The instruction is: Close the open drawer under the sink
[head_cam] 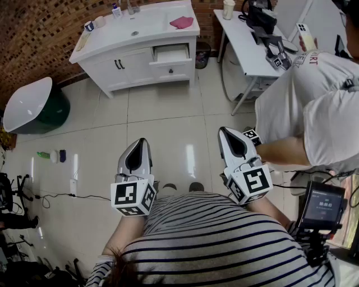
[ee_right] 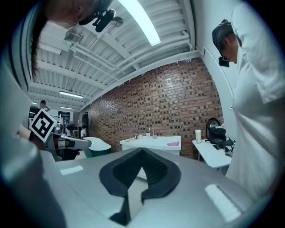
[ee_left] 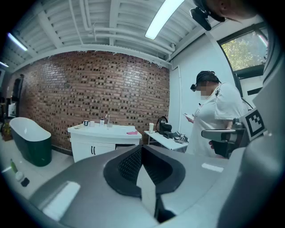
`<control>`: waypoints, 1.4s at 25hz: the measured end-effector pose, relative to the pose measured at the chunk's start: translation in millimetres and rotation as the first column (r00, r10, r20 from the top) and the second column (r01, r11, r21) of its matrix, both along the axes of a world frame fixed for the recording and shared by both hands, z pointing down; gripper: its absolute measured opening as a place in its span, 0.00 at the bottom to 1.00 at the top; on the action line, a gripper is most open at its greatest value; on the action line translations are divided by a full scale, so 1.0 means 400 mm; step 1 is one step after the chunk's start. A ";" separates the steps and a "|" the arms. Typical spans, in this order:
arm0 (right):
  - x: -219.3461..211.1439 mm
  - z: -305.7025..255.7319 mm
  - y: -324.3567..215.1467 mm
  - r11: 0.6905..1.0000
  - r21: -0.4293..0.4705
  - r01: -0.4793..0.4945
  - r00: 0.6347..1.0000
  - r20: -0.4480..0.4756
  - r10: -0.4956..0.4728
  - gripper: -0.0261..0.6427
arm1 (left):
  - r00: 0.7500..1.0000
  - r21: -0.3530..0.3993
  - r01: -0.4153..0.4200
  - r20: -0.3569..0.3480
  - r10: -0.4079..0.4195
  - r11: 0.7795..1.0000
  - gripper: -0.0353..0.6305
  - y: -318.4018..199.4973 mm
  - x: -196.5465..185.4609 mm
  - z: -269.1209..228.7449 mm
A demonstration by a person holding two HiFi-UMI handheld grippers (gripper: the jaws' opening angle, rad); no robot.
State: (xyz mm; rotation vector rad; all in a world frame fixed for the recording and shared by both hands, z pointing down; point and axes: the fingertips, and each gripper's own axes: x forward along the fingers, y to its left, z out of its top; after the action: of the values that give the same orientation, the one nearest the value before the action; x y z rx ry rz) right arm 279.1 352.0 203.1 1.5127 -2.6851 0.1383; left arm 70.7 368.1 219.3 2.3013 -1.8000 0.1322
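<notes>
Only the letters "RT" read, printed on a bystander's white shirt (head_cam: 315,103).

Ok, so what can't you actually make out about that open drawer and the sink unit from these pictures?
Inside of the open drawer: head view, too far and small to tell its contents.
Drawer, left gripper view: mostly hidden behind the left tool.
Drawer, right gripper view: covered by the right tool; only the top of the sink unit shows.
The bottles at the countertop's back edge: head view, too small to identify.
</notes>
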 end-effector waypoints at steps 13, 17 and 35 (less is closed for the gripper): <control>0.059 0.000 -0.040 1.000 0.022 -0.012 0.999 0.033 0.011 0.04 | 0.999 0.038 -0.002 0.034 0.001 0.999 0.08 -0.040 0.028 -0.004; 0.042 0.010 -0.067 0.999 0.030 -0.014 1.000 0.011 0.013 0.04 | 1.000 0.045 -0.006 0.013 0.006 0.999 0.08 -0.082 0.006 0.015; -0.178 0.045 -0.682 0.996 -0.023 -0.086 0.996 -0.029 0.085 0.04 | 0.994 -0.045 -0.094 -0.058 0.091 0.995 0.08 -0.769 -0.201 0.106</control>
State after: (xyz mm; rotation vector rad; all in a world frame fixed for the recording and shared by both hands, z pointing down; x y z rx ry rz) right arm 207.8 79.1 221.0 1.6105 -2.5888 0.1522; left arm -9.7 60.5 261.6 2.3320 -1.6462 0.1224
